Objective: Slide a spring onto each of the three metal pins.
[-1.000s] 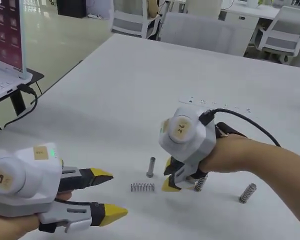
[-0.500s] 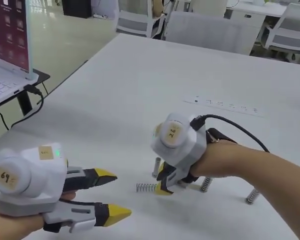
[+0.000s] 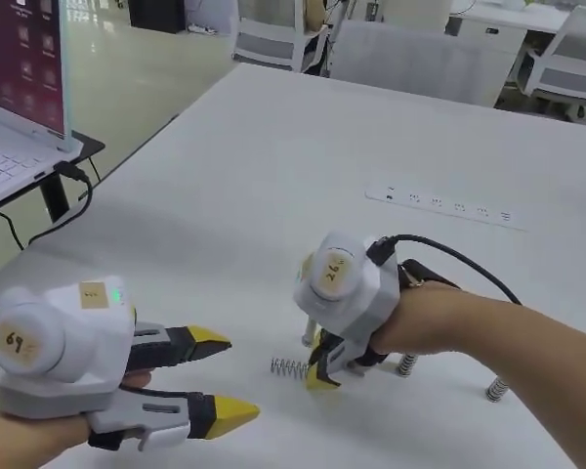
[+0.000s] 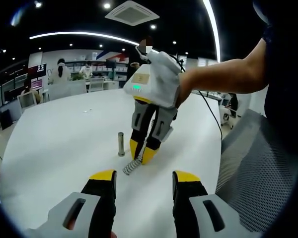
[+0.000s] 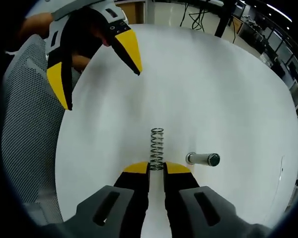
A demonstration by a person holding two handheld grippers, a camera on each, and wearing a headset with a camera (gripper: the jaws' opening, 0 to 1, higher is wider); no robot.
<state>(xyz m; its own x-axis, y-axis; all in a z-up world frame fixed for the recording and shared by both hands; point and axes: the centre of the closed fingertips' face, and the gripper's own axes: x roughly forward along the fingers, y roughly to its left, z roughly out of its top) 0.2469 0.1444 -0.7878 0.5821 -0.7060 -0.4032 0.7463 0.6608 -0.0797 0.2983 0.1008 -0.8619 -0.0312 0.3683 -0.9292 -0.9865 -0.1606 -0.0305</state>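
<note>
A loose spring lies flat on the white table. My right gripper points down at it, shut on its near end. In the right gripper view the spring runs straight out from between the yellow tips of my right gripper. A bare metal pin stands upright just behind, seen as pin and pin. My left gripper hovers open at the lower left, nothing in it. From the left gripper I see the spring ahead.
Two more springs stand tilted to the right of my right hand; whether pins are inside them I cannot tell. A power strip lies further back. A laptop sits at the left. Office chairs line the far edge.
My right gripper has moved left past the pin and down onto the end of the lying spring. The left gripper has stayed about where it was, still open.
</note>
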